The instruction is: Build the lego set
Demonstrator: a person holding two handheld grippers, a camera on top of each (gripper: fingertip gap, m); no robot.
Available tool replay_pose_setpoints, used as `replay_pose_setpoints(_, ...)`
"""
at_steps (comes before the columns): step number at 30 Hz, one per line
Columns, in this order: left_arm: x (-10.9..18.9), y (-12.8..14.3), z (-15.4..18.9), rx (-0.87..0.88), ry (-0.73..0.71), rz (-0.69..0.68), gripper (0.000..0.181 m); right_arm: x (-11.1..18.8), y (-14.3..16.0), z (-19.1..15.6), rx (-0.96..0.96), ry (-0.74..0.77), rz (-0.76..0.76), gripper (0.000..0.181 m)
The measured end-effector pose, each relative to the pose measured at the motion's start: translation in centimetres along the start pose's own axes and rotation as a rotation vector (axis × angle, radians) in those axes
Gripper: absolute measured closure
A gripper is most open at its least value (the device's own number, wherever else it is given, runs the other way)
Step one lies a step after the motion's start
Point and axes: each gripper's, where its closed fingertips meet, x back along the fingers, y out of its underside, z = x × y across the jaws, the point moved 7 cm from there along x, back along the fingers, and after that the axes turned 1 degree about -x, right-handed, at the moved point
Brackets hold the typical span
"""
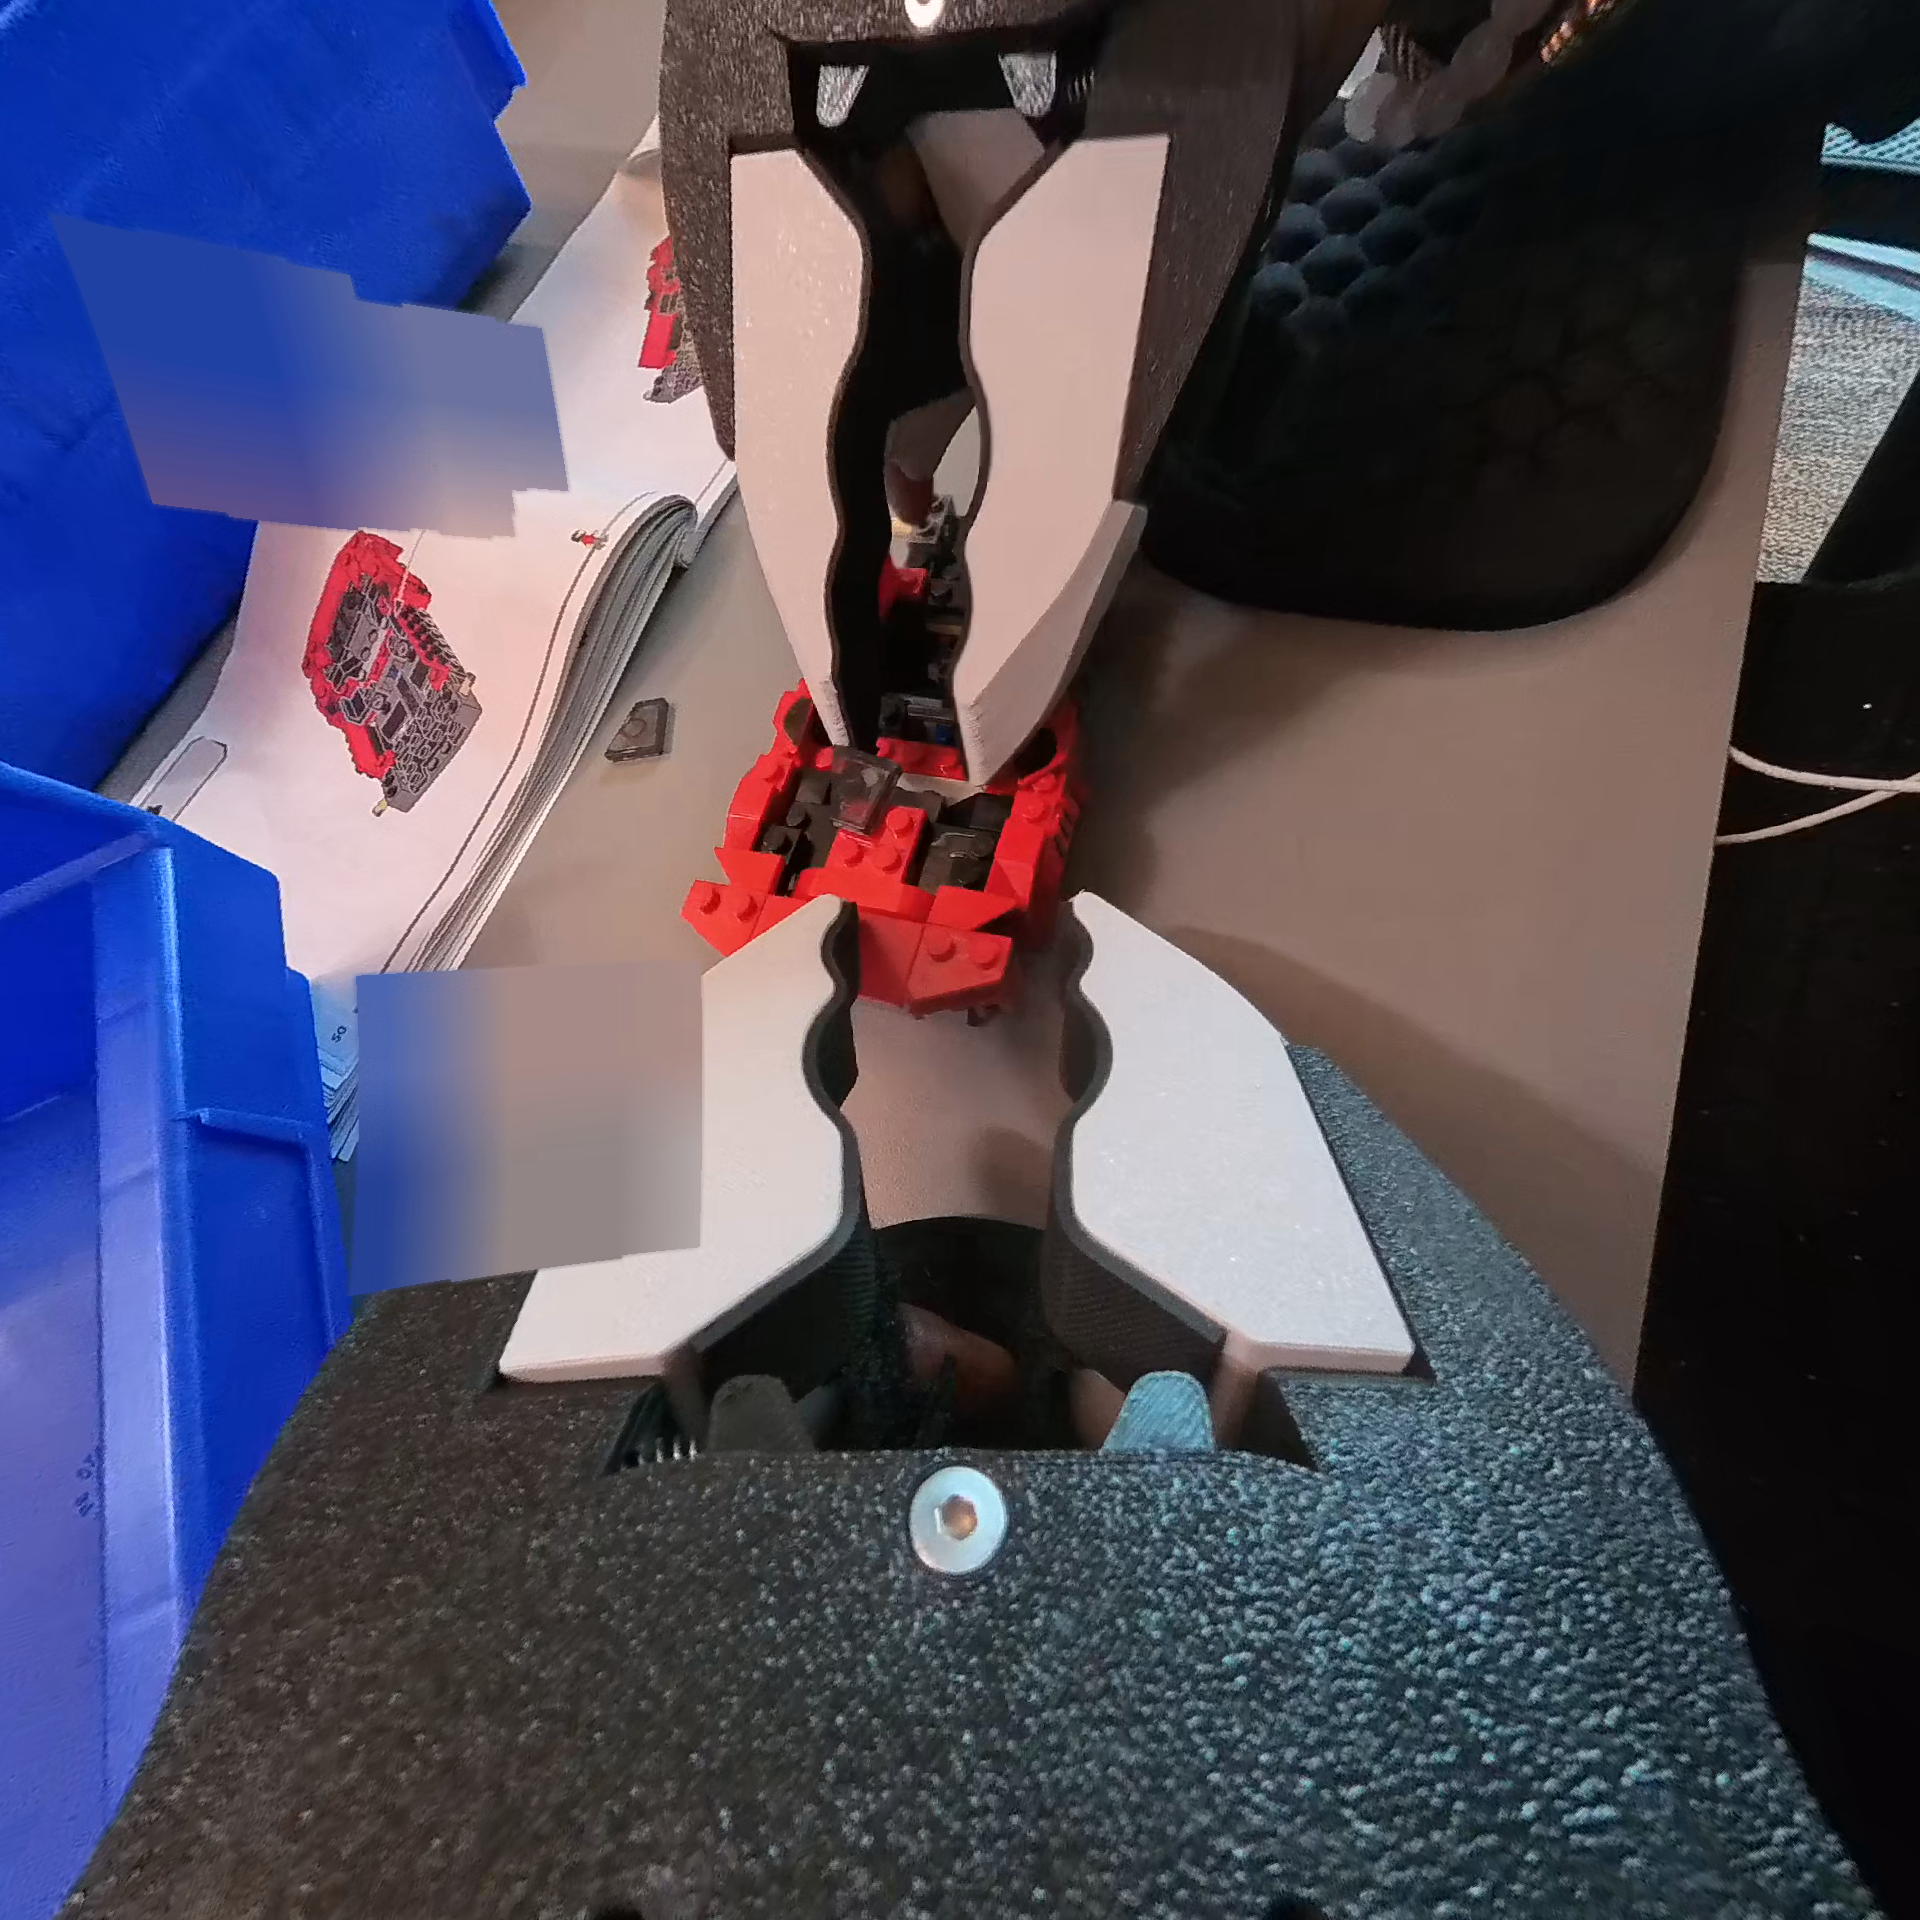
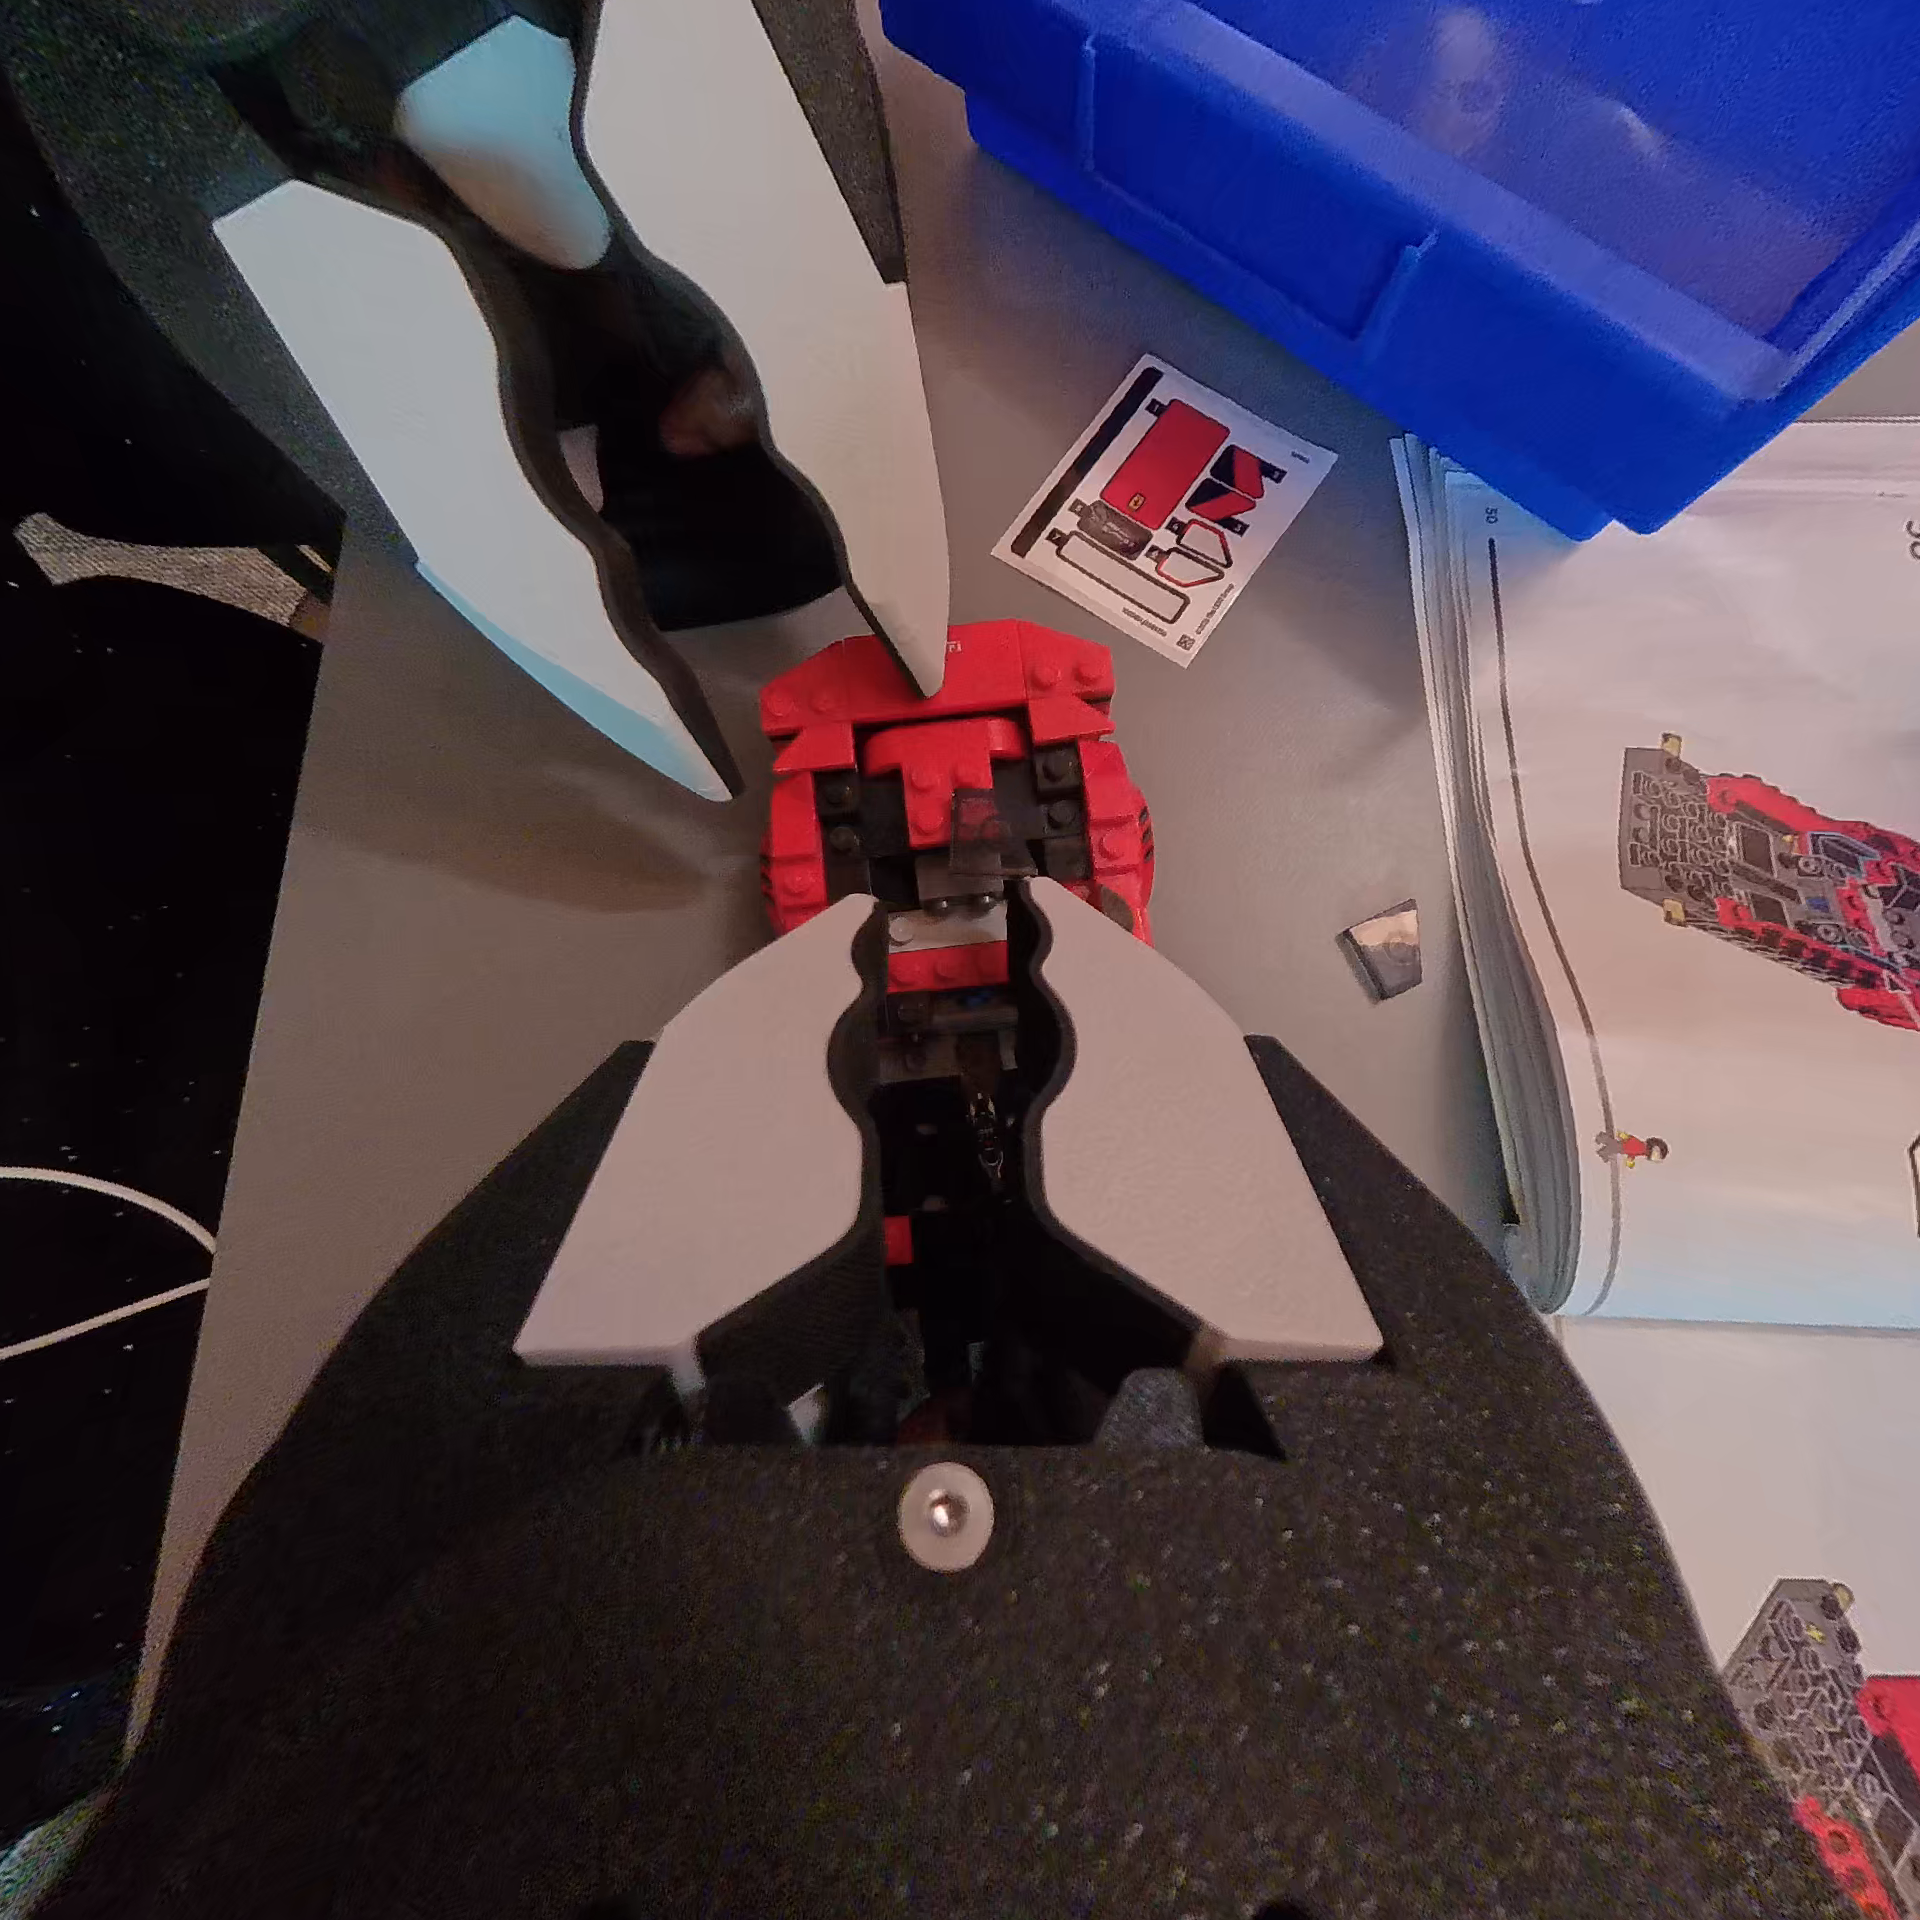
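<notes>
A partly built red and black lego car [image 1: 883, 862] stands on the grey table [image 1: 1299, 831]; it also shows in the right wrist view [image 2: 935, 758]. A small smoky clear piece [image 2: 982, 831] lies tilted on its black middle, also in the left wrist view [image 1: 862, 790]. My right gripper [image 2: 945, 899] is open a little, its tips resting down on the car's middle just behind that piece. My left gripper [image 1: 956, 909] is open at the car's end. One of its fingertips [image 2: 925, 675] touches the red end; the other stands beside the car.
Blue bins [image 1: 208, 156] [image 2: 1455, 208] stand at the table's side, by an open instruction booklet [image 2: 1714, 1039] [image 1: 260, 831]. A sticker sheet [image 2: 1164, 509] and a loose dark clear piece [image 2: 1382, 951] lie near the car. A black padded seat [image 1: 1455, 364] sits past the table edge. My two grippers' fingertips are within a few centimetres of each other.
</notes>
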Motion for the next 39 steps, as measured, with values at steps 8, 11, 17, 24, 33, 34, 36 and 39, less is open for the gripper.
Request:
replay_pose_setpoints(8,1.3,-0.2,-2.2,0.197,-0.043,0.074,0.157,0.1,0.0,-0.1,0.013,0.024,0.015,0.163)
replay_pose_setpoints(11,1.0,0.9,-3.8,0.319,-0.073,-0.014,0.158,0.1,0.0,0.0,0.001,0.029,0.024,0.163)
replay_pose_setpoints(17,0.2,0.8,-4.2,0.425,0.1,-0.03,0.151,-0.1,-0.1,0.0,-0.006,0.033,0.024,0.163)
replay_pose_setpoints(24,-0.1,0.7,-3.9,0.409,0.178,-0.036,0.151,-0.2,-0.1,0.1,0.006,0.048,0.019,0.167)
replay_pose_setpoints(33,-0.2,0.6,-3.7,0.4,0.197,-0.042,0.149,-0.1,-0.4,0.1,0.026,0.057,-0.012,0.166)
replay_pose_setpoints(34,-0.1,0.6,-3.7,0.397,0.192,-0.043,0.149,0.0,-0.4,0.1,0.031,0.062,-0.016,0.165)
replay_pose_setpoints(36,0.0,0.5,-3.4,0.38,0.189,-0.045,0.149,0.6,-0.6,0.3,0.085,0.084,-0.011,0.161)
replay_pose_setpoints(39,0.1,0.4,-3.2,0.342,0.178,-0.053,0.145,1.2,-1.0,0.2,0.286,0.033,-0.009,0.155)
